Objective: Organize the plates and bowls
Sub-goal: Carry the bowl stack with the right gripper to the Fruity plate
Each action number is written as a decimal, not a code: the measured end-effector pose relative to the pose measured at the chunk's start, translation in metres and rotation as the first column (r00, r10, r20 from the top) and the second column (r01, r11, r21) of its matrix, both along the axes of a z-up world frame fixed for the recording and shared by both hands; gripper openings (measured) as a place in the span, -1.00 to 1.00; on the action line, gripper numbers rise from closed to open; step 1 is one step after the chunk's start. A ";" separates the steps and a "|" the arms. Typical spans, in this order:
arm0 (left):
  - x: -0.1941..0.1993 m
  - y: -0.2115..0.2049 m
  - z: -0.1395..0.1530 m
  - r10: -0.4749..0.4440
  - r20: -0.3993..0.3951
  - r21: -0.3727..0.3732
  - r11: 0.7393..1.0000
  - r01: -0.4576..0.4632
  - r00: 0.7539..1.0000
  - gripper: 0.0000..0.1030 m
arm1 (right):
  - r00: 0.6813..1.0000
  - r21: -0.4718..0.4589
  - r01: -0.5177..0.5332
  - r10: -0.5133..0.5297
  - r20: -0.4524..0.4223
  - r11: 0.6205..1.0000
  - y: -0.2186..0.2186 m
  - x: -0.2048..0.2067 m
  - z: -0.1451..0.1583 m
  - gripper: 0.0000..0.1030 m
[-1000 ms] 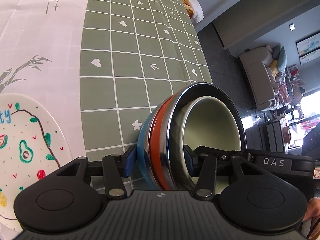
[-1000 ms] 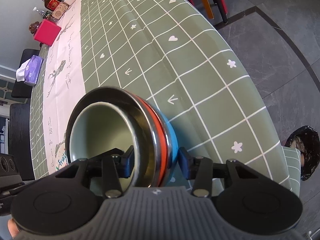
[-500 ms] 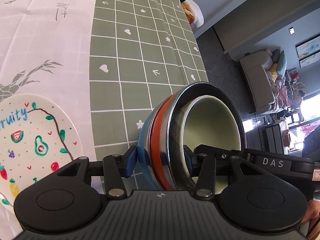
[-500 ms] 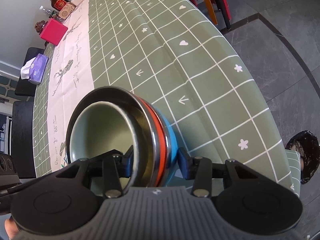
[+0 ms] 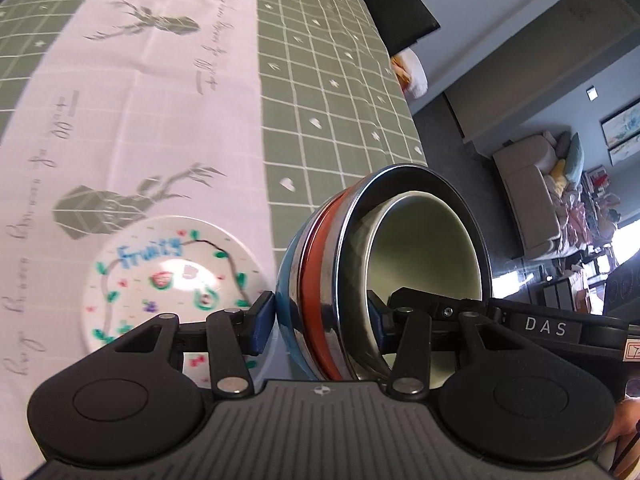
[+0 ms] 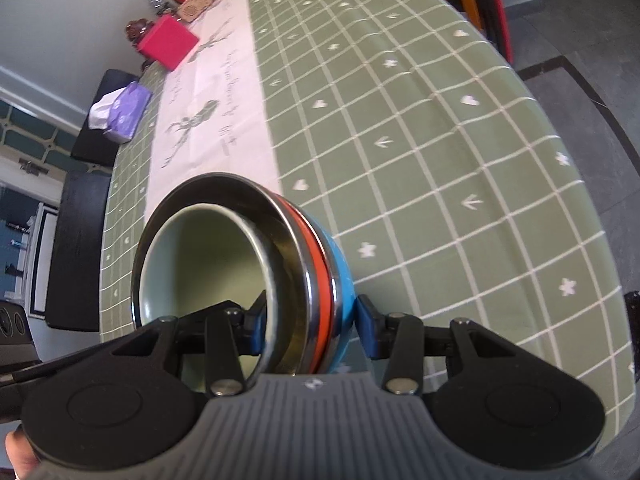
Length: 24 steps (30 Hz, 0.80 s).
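Nested bowl stack (image 5: 384, 264) — clamped between left gripper (image 5: 320, 320) and right gripper (image 6: 310, 324)

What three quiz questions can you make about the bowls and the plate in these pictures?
1. True or false: the stack of bowls is clamped by both the left hand-held gripper and the right hand-held gripper.
2. Which colour is the outermost bowl of the stack? A. blue B. yellow C. black
3. Fill in: the blue word painted on the plate reads ____.

Key:
1. True: each hand-held gripper has one finger inside the innermost bowl and one on the outside of the blue bowl.
2. A. An orange bowl, a shiny metal one and a pale green one are nested inside it.
3. Fruity. The plate lies on the white runner of the table.
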<state>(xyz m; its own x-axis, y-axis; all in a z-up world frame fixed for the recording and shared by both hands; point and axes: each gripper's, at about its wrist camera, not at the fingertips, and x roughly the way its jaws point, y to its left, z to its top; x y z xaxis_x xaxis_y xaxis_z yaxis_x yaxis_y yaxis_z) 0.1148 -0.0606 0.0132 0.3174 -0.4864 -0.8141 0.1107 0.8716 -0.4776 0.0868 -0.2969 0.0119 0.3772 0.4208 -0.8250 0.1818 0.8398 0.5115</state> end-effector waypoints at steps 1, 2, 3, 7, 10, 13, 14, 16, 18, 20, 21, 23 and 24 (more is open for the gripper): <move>0.000 0.007 0.002 0.010 0.003 0.004 1.000 -0.010 1.000 0.02 | 1.000 0.003 -0.012 0.012 0.005 1.000 0.008 0.002 0.002 -0.17; -0.001 0.016 0.005 0.022 0.006 0.008 1.000 -0.022 1.000 0.02 | 1.000 0.007 -0.023 0.023 0.009 1.000 0.015 0.004 0.003 -0.17; -0.003 0.023 0.006 0.032 0.008 0.012 0.999 -0.032 0.999 0.02 | 0.999 0.011 -0.037 0.037 0.012 0.999 0.025 0.006 0.004 -0.17; -0.007 0.051 0.007 0.073 0.006 0.023 0.997 -0.073 0.997 0.02 | 0.997 0.025 -0.083 0.082 0.012 0.996 0.054 0.013 0.003 -0.17; -0.010 0.070 0.001 0.101 -0.006 0.021 0.995 -0.101 0.995 0.02 | 0.994 0.025 -0.112 0.112 0.005 0.993 0.073 0.017 -0.001 -0.17; -0.012 0.083 -0.006 0.123 -0.022 0.017 0.992 -0.122 0.992 0.02 | 0.991 0.020 -0.133 0.133 -0.010 0.991 0.088 0.021 -0.008 -0.17; -0.013 0.086 -0.009 0.129 -0.028 0.014 0.992 -0.128 0.991 0.02 | 0.990 0.017 -0.139 0.139 -0.016 0.990 0.092 0.022 -0.010 -0.17; -0.013 0.091 -0.013 0.135 -0.038 0.007 0.991 -0.135 0.990 0.02 | 0.989 0.009 -0.149 0.149 -0.022 0.989 0.098 0.022 -0.013 -0.17; -0.015 0.095 -0.018 0.136 -0.047 -0.001 0.991 -0.137 0.990 0.02 | 0.987 -0.001 -0.156 0.156 -0.028 0.988 0.102 0.022 -0.016 -0.17; -0.014 0.097 -0.021 0.137 -0.053 -0.005 0.991 -0.137 0.989 0.02 | 0.987 -0.008 -0.158 0.158 -0.034 0.987 0.103 0.023 -0.019 -0.17; -0.014 0.097 -0.023 0.137 -0.057 -0.007 0.991 -0.137 0.989 0.02 | 0.987 -0.011 -0.159 0.158 -0.037 0.987 0.104 0.023 -0.020 -0.17; -0.014 0.097 -0.027 0.136 -0.063 -0.010 0.991 -0.137 0.989 0.02 | 0.987 -0.016 -0.159 0.158 -0.040 0.987 0.104 0.023 -0.022 -0.17; -0.014 0.097 -0.029 0.135 -0.066 -0.010 0.991 -0.136 0.989 0.02 | 0.987 -0.018 -0.158 0.157 -0.041 0.987 0.104 0.024 -0.024 -0.17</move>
